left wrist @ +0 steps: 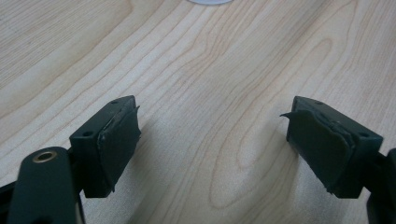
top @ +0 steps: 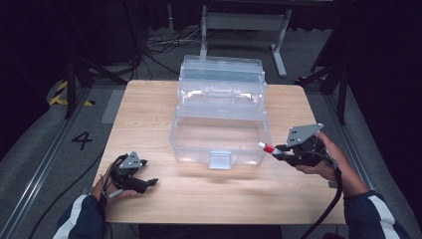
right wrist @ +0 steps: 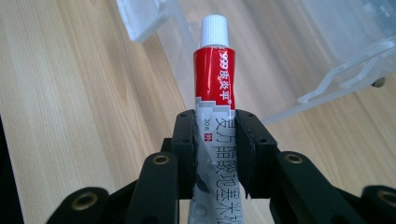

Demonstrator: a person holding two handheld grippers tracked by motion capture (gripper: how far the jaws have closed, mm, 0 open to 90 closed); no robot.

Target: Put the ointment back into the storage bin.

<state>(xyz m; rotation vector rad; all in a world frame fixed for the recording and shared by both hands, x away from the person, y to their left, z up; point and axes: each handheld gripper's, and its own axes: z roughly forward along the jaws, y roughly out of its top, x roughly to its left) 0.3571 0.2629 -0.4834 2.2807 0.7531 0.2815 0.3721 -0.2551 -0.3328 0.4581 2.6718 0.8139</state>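
Seen from the high view: left gripper (top: pixel 149 183) low over the wooden table (top: pixel 149 114), well to the left of the clear plastic box (top: pixel 221 144) and near the table's front edge, held in a hand (top: pixel 112 191). Closer, in the left gripper view: jaws spread wide, nothing between the pads, bare wood grain (left wrist: pixel 205 84) beneath. Open tabletop left of the box and in front of it, as far as the front edge. Box in the middle of the table, lid tiers folded back, main bin apparently without contents; latch tab (top: pixel 220 160) on its front wall. Just right of the box's front right corner: right gripper (top: pixel 276 151) raised off the table, pinching a red and white tube (top: pixel 267 148), cap toward the box. Sharper in the right gripper view: jaws pressed on the tube's (right wrist: pixel 215 93) silver lower body, white cap (right wrist: pixel 214 31) up, clear box wall (right wrist: pixel 336 51) just beyond.
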